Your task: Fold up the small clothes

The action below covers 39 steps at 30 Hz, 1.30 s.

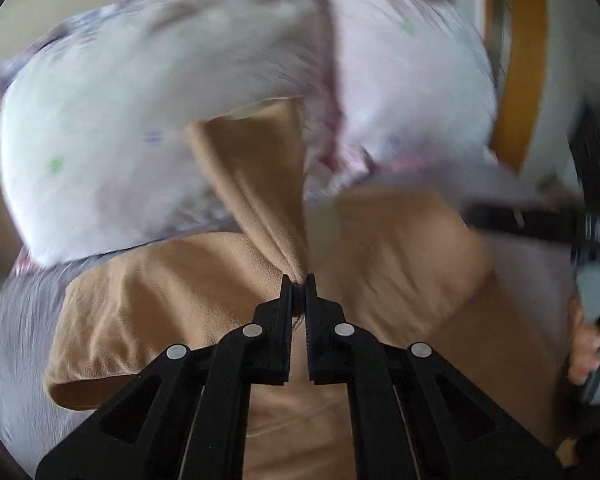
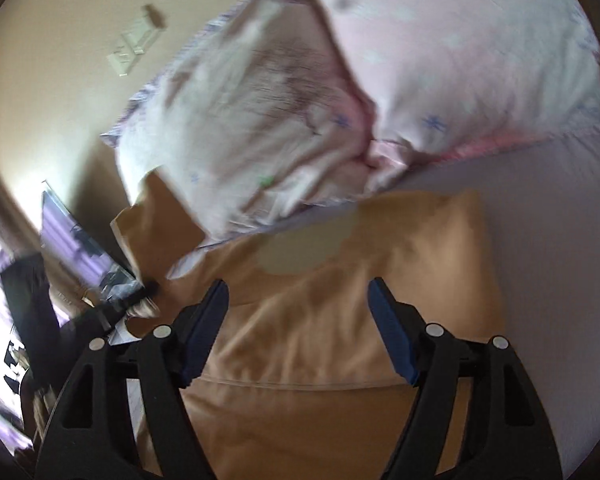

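Observation:
A tan garment [image 1: 172,304] lies on a lilac bed sheet [image 1: 24,344]. My left gripper [image 1: 299,280] is shut on a pinched corner of the tan garment and holds that flap [image 1: 256,184] lifted in front of the pillows. In the right wrist view the tan garment [image 2: 340,320] lies spread flat below my right gripper [image 2: 298,290], which is open and empty just above it. The right gripper also shows at the right edge of the left wrist view [image 1: 520,220], blurred.
Two pale patterned pillows [image 1: 112,120] [image 2: 460,48] lie behind the garment at the head of the bed. A beige wall with a white switch plate [image 2: 134,46] stands behind. A dark screen and clutter [image 2: 80,240] are off the bed's left side.

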### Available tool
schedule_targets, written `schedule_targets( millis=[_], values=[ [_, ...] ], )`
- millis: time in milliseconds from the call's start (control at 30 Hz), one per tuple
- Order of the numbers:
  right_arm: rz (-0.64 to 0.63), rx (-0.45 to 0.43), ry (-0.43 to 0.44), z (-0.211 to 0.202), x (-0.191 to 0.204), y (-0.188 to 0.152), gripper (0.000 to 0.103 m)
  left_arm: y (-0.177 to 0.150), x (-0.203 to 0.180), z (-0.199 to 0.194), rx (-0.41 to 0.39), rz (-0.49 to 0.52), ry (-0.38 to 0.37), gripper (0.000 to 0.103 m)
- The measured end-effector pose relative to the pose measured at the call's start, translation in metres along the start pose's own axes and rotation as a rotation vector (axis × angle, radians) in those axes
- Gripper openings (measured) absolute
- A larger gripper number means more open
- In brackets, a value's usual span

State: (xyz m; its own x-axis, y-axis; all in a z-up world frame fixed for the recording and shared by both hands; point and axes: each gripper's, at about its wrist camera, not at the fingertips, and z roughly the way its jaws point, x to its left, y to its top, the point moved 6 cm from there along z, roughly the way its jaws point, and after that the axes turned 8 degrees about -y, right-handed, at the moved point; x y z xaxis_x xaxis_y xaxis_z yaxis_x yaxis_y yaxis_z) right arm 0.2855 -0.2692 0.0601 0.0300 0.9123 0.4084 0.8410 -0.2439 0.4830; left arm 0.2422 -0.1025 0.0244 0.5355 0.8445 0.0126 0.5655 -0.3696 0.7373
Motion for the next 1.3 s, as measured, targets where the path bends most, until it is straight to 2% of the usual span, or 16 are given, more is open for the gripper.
schedule_targets(
  millis=[67,167,233,300,333,433,500,567,600,700,867,967,1100,1167,1233,1300],
  values=[
    [0.043,0.043,-0.023,0.010,-0.017,-0.002,0.071,-0.021,-0.053,0.031,0.078,0.209,0.053,0.005],
    [0.092,0.095,0.004,0.015,-0.033,0.000,0.064,-0.039,-0.077,0.019,0.048,0.332,0.102,0.011],
    [0.074,0.130,-0.026,0.022,-0.038,0.001,0.051,-0.042,-0.061,-0.008,0.018,0.265,0.043,0.017],
    [0.048,0.168,-0.052,0.031,-0.037,-0.003,0.041,-0.035,-0.031,-0.031,-0.030,0.162,0.026,0.050],
    [0.038,0.187,-0.059,0.037,-0.036,-0.005,0.038,-0.030,-0.006,-0.042,-0.068,0.092,0.051,0.056],
    [0.009,0.257,-0.106,0.059,-0.035,-0.016,0.033,-0.022,0.066,-0.057,-0.113,-0.081,0.173,0.059],
    [-0.031,0.246,-0.133,0.061,-0.029,-0.021,0.029,-0.021,0.099,-0.058,-0.120,-0.174,0.184,0.059],
    [-0.082,0.273,-0.118,0.062,-0.020,-0.029,0.007,-0.025,0.124,-0.053,-0.105,-0.250,0.170,0.059],
    [-0.121,0.281,-0.096,0.062,-0.013,-0.035,0.003,-0.027,0.132,-0.049,-0.097,-0.270,0.161,0.060],
    [-0.269,0.152,-0.159,0.043,0.007,-0.029,0.002,-0.033,0.138,-0.035,-0.057,-0.304,0.131,0.060],
    [-0.258,-0.129,-0.385,0.009,-0.014,0.022,0.002,-0.048,0.132,-0.017,-0.003,-0.331,0.093,0.060],
    [-0.238,-0.053,-0.470,0.025,-0.035,0.025,0.011,-0.054,0.129,-0.011,0.028,-0.326,0.081,0.060],
    [-0.197,-0.064,-0.268,0.018,-0.023,0.019,0.037,-0.057,0.130,-0.007,0.041,-0.336,0.061,0.061],
    [-0.190,0.024,-0.225,0.037,-0.020,0.010,0.037,-0.060,0.133,-0.002,0.063,-0.351,0.054,0.062],
    [-0.131,0.157,-0.264,0.064,-0.035,-0.006,0.040,-0.069,0.137,0.010,0.107,-0.387,0.035,0.062],
    [-0.093,0.142,-0.205,0.064,-0.046,-0.011,0.042,-0.072,0.137,0.011,0.094,-0.380,0.041,0.062]
  ],
)
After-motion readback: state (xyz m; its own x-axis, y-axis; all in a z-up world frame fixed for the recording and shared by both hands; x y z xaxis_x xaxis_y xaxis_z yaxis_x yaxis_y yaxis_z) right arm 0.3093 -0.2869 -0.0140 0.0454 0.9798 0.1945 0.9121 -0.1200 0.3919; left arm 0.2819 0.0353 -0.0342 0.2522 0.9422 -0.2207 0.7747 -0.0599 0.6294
